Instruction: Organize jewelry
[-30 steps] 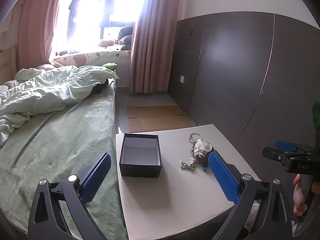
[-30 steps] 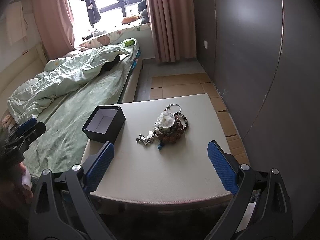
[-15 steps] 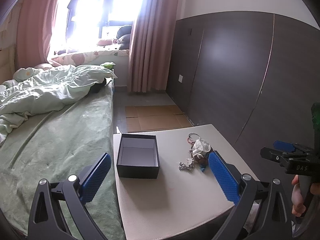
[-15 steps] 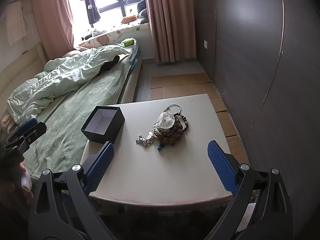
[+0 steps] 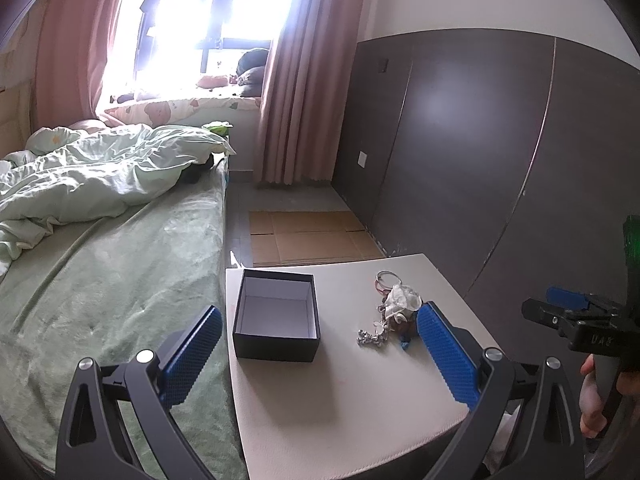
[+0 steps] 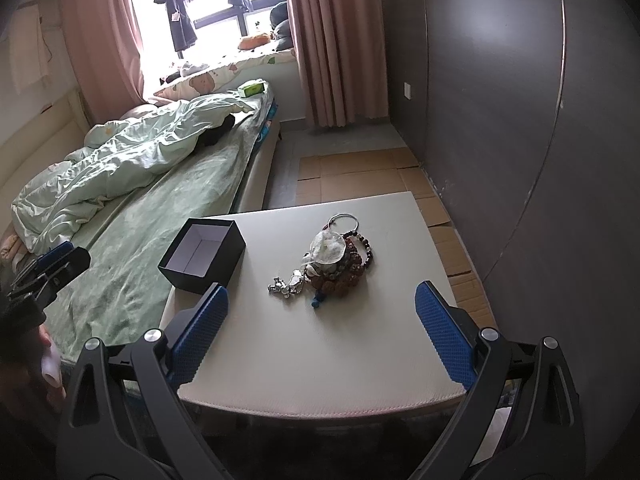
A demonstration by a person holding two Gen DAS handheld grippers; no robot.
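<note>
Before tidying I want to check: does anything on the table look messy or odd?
Yes. The jewelry lies in one tangled heap on the white table, bracelets, beads and silver chain piled together, beside the open black box, which is empty.

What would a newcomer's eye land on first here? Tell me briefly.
The tangled jewelry pile near the middle of the white table, with an open, empty black box to its left. Beyond lie the green bed and bright window.
</note>
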